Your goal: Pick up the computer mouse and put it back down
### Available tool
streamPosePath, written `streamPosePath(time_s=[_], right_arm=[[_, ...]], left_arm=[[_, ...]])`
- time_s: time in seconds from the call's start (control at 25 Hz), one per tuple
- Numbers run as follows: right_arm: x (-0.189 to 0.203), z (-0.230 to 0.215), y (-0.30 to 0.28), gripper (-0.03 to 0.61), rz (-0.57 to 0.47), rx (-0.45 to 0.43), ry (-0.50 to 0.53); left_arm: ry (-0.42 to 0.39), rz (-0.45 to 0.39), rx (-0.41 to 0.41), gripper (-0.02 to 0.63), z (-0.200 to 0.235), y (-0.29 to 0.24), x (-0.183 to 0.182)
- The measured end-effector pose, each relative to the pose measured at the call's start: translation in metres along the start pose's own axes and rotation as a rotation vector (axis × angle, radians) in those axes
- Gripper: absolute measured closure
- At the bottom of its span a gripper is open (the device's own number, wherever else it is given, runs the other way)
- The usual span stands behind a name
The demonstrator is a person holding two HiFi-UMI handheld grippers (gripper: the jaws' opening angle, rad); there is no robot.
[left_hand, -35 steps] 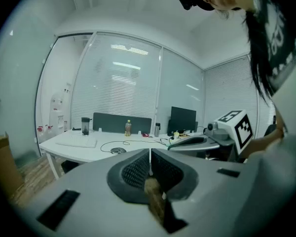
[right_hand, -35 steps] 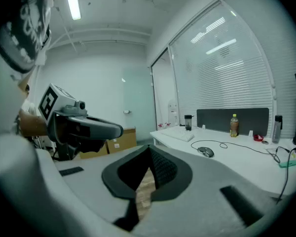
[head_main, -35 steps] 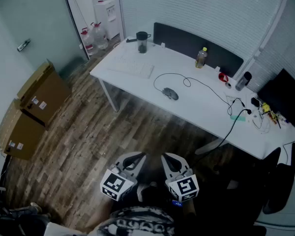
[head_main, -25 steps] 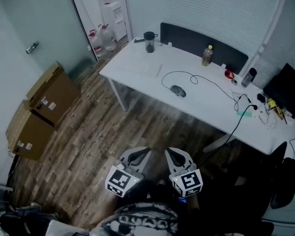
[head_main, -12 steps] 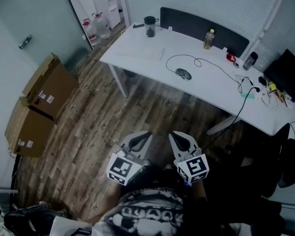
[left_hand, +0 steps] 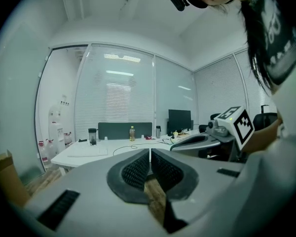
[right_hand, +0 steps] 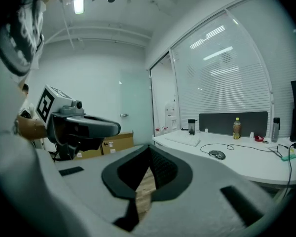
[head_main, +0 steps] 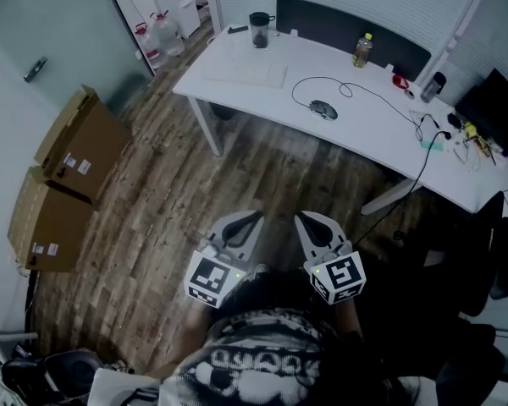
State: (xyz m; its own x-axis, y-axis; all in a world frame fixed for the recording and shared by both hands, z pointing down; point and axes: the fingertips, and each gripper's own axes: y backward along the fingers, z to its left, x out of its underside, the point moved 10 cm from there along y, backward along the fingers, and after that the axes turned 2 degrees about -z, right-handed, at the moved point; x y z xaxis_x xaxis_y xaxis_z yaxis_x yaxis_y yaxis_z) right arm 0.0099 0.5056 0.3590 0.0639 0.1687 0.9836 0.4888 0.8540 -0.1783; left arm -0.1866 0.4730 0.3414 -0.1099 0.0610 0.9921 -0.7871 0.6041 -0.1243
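Observation:
A dark computer mouse with a black cable lies near the middle of the white desk, also seen small in the right gripper view as the mouse. Both grippers hang over the wooden floor, well short of the desk. My left gripper is shut with nothing between its jaws, and my right gripper is shut and empty beside it. In the left gripper view the left gripper points level toward the desk; the right gripper does the same.
On the desk stand a white keyboard, a dark jug, a yellow-capped bottle, a monitor and tangled cables. Cardboard boxes are stacked at the left wall. Dark office chairs stand at the right.
Both grippers have moved forward over the floor toward the desk, side by side. The desk and mouse sit higher in the head view. Both stay shut.

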Motion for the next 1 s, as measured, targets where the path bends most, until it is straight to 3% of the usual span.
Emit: streamPosePath(time_s=[0.24,0.52,1.0], right_arm=[[0.007,0.007,-0.002,0.578,0.022,0.027,-0.009],[0.006,-0.015,-0.009,0.578,0.034,0.078,-0.023],[0.012,-0.117,-0.064,0.577,0.046,0.038,-0.035]], left_arm=[[0.019,0.023,0.023,0.603,0.011,0.002,0.007],[0.016,0.019,0.06,0.603,0.02,-0.021,0.009],[0.016,0.058,-0.012,0.603,0.058,-0.115,0.009]])
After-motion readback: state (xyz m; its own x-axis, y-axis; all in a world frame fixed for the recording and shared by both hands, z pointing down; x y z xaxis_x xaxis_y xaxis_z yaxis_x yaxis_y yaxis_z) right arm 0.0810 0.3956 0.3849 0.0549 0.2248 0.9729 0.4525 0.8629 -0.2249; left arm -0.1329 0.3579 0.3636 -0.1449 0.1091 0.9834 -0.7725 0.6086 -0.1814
